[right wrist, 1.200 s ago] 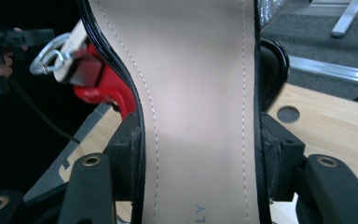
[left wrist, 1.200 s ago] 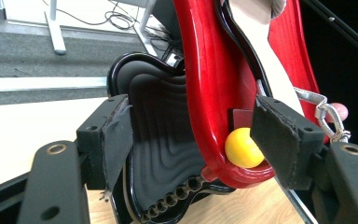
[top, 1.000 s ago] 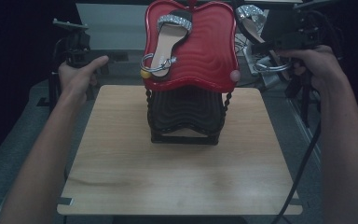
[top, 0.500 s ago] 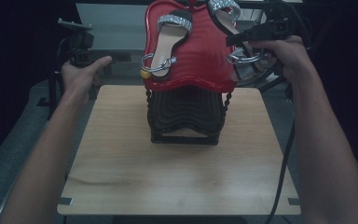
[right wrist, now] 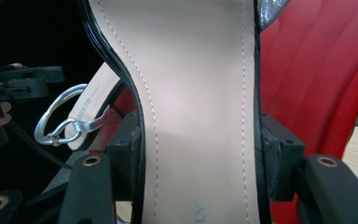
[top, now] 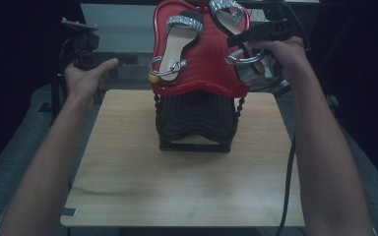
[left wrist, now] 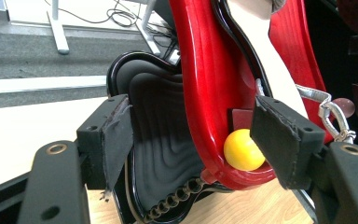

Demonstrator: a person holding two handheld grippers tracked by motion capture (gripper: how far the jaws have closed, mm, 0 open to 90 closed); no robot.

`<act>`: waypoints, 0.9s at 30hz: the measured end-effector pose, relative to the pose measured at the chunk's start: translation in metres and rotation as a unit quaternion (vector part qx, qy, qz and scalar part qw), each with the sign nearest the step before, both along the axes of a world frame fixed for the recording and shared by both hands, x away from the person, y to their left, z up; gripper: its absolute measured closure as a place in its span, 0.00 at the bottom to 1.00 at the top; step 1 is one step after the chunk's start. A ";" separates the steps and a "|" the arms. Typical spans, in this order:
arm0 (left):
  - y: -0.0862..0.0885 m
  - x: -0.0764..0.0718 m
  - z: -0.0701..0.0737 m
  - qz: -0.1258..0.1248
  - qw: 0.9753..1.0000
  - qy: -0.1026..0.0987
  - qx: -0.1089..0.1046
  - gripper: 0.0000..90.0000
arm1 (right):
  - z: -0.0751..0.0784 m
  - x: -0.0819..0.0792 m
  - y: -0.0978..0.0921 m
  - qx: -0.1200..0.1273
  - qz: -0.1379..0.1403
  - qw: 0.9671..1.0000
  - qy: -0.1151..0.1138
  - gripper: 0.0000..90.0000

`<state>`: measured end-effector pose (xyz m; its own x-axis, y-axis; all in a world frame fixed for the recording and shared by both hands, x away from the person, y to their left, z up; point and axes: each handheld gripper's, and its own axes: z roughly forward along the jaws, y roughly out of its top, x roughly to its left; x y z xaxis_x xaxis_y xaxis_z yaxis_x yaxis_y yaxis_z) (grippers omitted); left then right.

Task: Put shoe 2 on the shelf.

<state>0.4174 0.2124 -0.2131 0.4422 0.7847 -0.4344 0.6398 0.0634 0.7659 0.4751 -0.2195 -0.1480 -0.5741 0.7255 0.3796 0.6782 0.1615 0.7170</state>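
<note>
Beige sandal insole, print unreadable, clamped in right hand-held gripper; left hand-held gripper apart.

Light wood surface on grey carpeted floor; dark surroundings at 9 and 3 o'clock; white desk legs, cables at 12 o'clock.

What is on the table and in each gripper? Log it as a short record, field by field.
stand: red tray tilted on a black ribbed base, on the wooden table
on tray: one sandal with a silver ankle ring, a yellow ball at the tray's lower edge
right gripper: shut on second sandal, held at the tray's right side
left gripper: open, jaws apart, beside the stand
</note>
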 end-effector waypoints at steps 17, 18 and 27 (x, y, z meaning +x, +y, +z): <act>0.002 0.000 -0.003 0.005 1.000 0.002 0.001 0.33 | -0.022 0.016 0.027 -0.044 -0.090 0.995 -0.003 0.45; 0.003 0.000 -0.003 0.005 1.000 0.003 0.001 0.33 | -0.023 0.016 0.029 -0.050 -0.097 0.994 0.000 0.44; 0.006 0.000 -0.005 0.006 1.000 0.001 0.002 0.33 | -0.031 0.016 0.043 -0.104 -0.141 0.984 -0.042 0.33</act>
<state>0.4175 0.2182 -0.2183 0.4323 0.7913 -0.4324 0.6408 0.0678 0.7647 0.4914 -0.1769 -0.1790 -0.3626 0.9169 0.1668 0.6573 0.1247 0.7433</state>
